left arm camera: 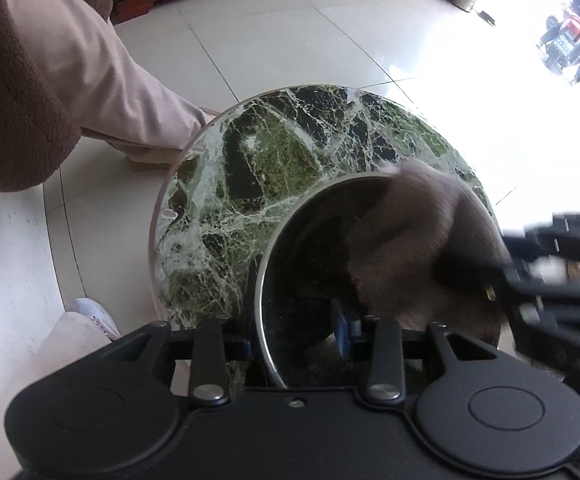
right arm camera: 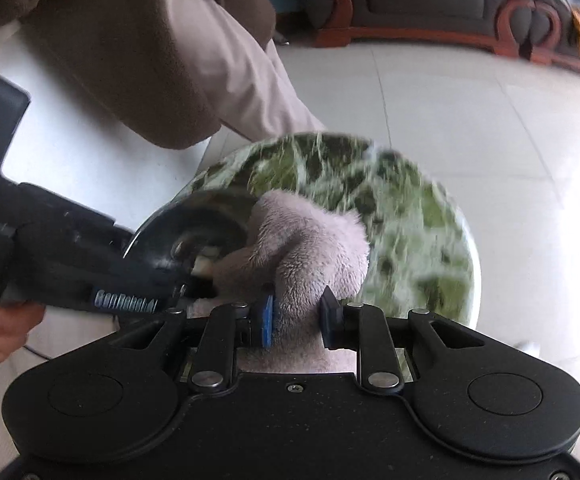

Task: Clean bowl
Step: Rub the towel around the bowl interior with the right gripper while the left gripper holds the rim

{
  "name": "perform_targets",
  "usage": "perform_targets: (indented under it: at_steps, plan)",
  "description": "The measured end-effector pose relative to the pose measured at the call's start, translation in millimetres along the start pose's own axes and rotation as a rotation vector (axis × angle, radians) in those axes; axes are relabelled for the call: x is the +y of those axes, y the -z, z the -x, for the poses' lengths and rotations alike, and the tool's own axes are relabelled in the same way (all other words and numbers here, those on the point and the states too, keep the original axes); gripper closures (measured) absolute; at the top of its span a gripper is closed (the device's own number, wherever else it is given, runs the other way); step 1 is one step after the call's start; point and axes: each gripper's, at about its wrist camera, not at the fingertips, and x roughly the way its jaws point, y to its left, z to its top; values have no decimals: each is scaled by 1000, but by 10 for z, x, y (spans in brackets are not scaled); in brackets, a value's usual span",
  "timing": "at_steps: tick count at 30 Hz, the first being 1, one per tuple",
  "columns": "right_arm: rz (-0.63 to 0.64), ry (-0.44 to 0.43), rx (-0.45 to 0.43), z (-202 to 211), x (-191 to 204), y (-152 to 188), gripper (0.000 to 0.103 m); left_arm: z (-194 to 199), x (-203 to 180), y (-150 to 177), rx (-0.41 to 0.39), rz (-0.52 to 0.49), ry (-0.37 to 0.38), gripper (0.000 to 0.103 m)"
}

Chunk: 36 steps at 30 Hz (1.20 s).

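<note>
Clearly metal and shiny, the bowl [left arm camera: 313,280] has a thin bright rim and a dark, mirror-like inside. It sits tilted at the near edge of the round green marble surface [left arm camera: 274,152]. The left gripper [left arm camera: 297,332] has its fingers closed on the bowl's rim, one inside and one outside the wall. Inside the bowl lies part of a fluffy grey cloth [right arm camera: 309,248], which the right gripper [right arm camera: 295,316] pinches between nearly closed fingers, bunched against the bowl's inner wall.
</note>
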Motion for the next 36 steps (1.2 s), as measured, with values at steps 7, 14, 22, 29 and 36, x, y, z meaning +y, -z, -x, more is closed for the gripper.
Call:
perform_targets:
  at_steps: [7, 14, 22, 29, 36]
  plan:
    - [15, 3, -2, -53, 11, -57, 81, 2, 4, 20, -7, 22, -7, 69]
    - [26, 23, 18, 28, 44, 71, 81, 18, 20, 34, -7, 41, -4, 72]
    - [72, 17, -14, -96, 81, -169, 81, 25, 45, 76, -16, 99, -7, 73]
    - [-12, 29, 30, 54, 31, 197, 81, 23, 52, 85, -29, 113, -4, 74]
    - [0, 26, -13, -67, 37, -114, 81, 36, 40, 99, -39, 147, -22, 74]
